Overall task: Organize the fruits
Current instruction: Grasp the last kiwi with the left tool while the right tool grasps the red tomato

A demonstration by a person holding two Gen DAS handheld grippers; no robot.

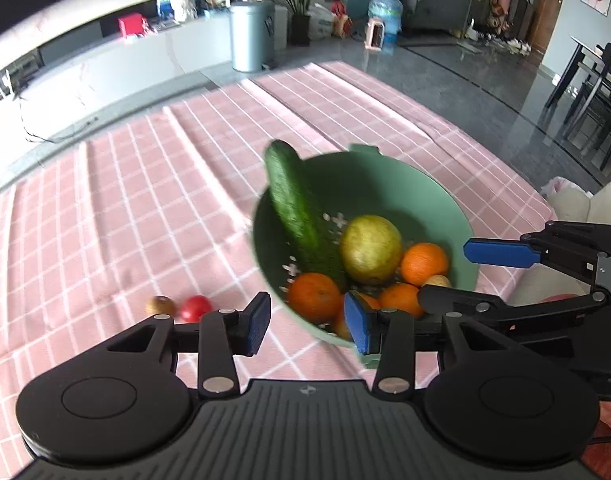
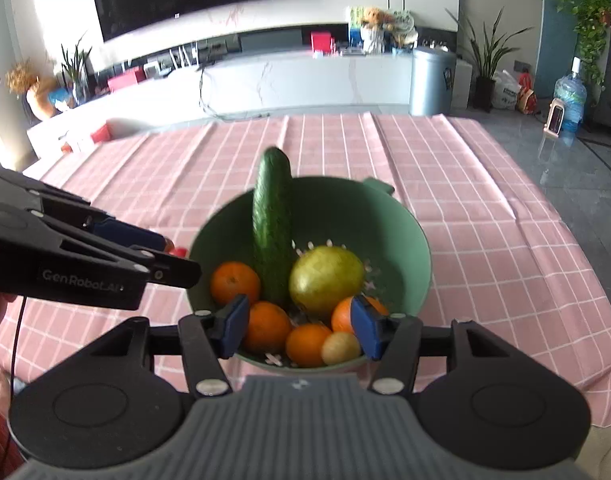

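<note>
My left gripper (image 1: 307, 326) stands with its blue pads parted and nothing between them, hanging over the near rim of the round green plastic colander bowl (image 1: 433, 200). My right gripper (image 2: 299, 330) is likewise part open and empty, hovering at the bowl's six o'clock edge.

The bowl sits on the pink checked tablecloth (image 1: 125, 200). Inside it, a long dark green cucumber (image 2: 271, 232) leans against the wall from the centre out past the rim at twelve o'clock. A large yellow-green round fruit (image 2: 325, 278) lies at the middle, with several oranges (image 2: 267, 326) and a small pale yellow fruit (image 2: 340, 347) packed around from nine to six o'clock.

Outside the bowl, at its nine o'clock in the left wrist view, a small red tomato-like fruit (image 1: 195, 308) and a small brown round fruit (image 1: 160, 306) lie just beside each other on the cloth.

I judge those two loose fruits are what remains. To do it well, I would take them with my left gripper, which is nearer: swing toward nine o'clock, widen my jaws, come down over the red one, close gently so it neither rolls nor bruises, and keep my right gripper out of the way.
</note>
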